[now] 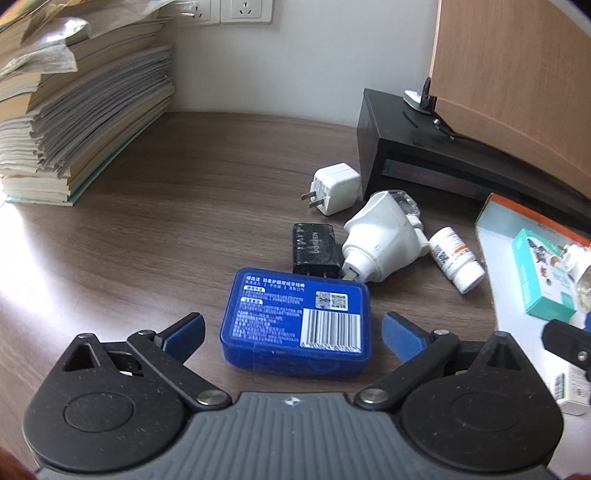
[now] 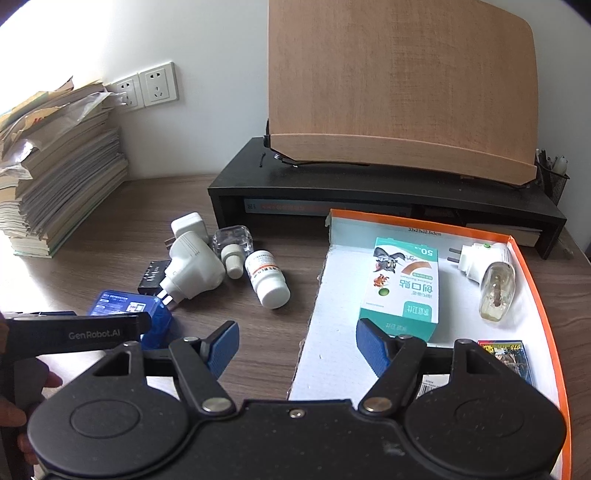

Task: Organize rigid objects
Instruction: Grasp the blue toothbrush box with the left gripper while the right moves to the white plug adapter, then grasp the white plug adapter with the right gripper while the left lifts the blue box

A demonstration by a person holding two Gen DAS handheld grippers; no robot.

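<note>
A blue plastic case (image 1: pixel 297 323) lies label up on the wooden desk, between the spread fingers of my open left gripper (image 1: pixel 293 332); the pads do not touch it. Behind it lie a black charger (image 1: pixel 316 247), a white plug-in device (image 1: pixel 380 240), a white charger (image 1: pixel 334 188) and a white pill bottle (image 1: pixel 456 258). My right gripper (image 2: pixel 295 349) is open and empty over the left edge of the orange-rimmed box (image 2: pixel 535 295). In the box lie a teal carton (image 2: pixel 404 284), a plug-in device with a bulb (image 2: pixel 484 273) and a small pack (image 2: pixel 508 356). The blue case (image 2: pixel 155 314) shows at left.
A tall stack of books (image 1: pixel 74 122) stands at the back left under wall sockets (image 1: pixel 245 9). A black monitor riser (image 2: pixel 369 184) carries a wooden board (image 2: pixel 402 85) at the back right. A mesh pen holder (image 2: pixel 552 177) stands at the riser's right end.
</note>
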